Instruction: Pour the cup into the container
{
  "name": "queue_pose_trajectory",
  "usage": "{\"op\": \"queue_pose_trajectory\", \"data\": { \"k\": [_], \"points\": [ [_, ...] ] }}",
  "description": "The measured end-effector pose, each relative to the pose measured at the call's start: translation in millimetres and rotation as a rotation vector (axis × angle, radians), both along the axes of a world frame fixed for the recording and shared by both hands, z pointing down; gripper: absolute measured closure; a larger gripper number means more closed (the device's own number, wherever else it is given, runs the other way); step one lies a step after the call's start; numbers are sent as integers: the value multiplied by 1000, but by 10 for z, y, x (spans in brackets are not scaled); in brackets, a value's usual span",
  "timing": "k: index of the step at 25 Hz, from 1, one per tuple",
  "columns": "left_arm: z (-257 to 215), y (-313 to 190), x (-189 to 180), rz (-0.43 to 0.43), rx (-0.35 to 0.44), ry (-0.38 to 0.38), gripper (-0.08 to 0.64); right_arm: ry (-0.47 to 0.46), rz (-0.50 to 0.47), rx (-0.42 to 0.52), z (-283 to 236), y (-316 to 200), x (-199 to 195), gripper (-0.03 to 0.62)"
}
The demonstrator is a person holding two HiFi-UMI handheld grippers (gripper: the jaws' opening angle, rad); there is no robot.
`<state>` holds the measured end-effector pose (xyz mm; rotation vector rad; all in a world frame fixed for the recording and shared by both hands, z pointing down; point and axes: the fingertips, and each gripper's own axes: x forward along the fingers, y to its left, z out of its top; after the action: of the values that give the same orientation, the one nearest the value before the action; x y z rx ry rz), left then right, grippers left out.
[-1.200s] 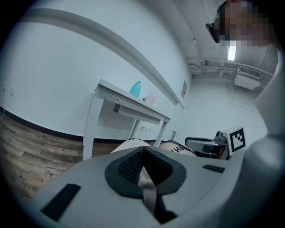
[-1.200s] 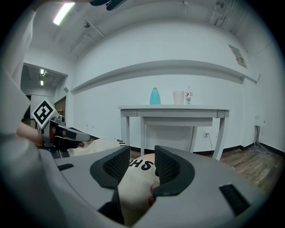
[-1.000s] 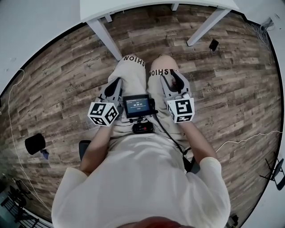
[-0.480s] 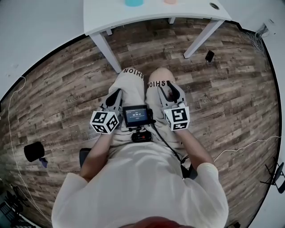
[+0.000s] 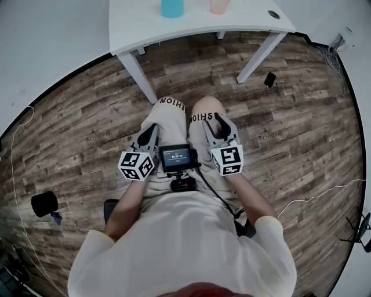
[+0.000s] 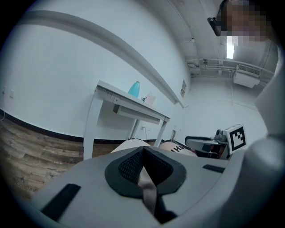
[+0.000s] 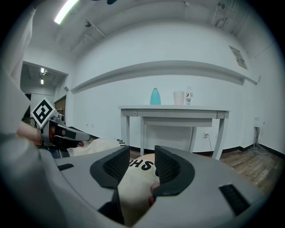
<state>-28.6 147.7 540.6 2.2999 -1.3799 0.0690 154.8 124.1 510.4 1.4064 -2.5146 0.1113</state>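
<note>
Head view: the person sits with both grippers on the lap. The left gripper (image 5: 152, 130) and the right gripper (image 5: 223, 120) both point toward the top of the frame. There the white table (image 5: 191, 28) carries a blue container (image 5: 172, 8) and, to its right, a pale cup (image 5: 219, 6). Both vessels are well apart from the jaws, with bare floor between. The cup sits almost straight above the right gripper in the frame, and the container slightly right of the left one, so the right hand looks better placed for the cup.

Left gripper view: the left gripper (image 6: 142, 156) has its pads pressed together with nothing between them. The table (image 6: 129, 106) stands above the jaws in mid-frame. The blue container (image 6: 135, 89) and the cup (image 6: 150, 98) stand upright on it, far off.

Right gripper view: the right gripper (image 7: 141, 162) shows a narrow gap between its pads. Only the person's knee lies behind it, and nothing is gripped. The container (image 7: 155, 96) and the cup (image 7: 178, 97) stand upright, above the jaws and slightly right. A small bottle (image 7: 189, 95) is just beside the cup.
</note>
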Motion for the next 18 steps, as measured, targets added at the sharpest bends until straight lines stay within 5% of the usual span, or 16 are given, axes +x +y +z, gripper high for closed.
{"op": "queue_pose_trajectory", "data": {
  "k": [18],
  "points": [
    [-9,12,7,3,0,-5,549,-2,-1,1,-11,13,2,428]
  ]
}}
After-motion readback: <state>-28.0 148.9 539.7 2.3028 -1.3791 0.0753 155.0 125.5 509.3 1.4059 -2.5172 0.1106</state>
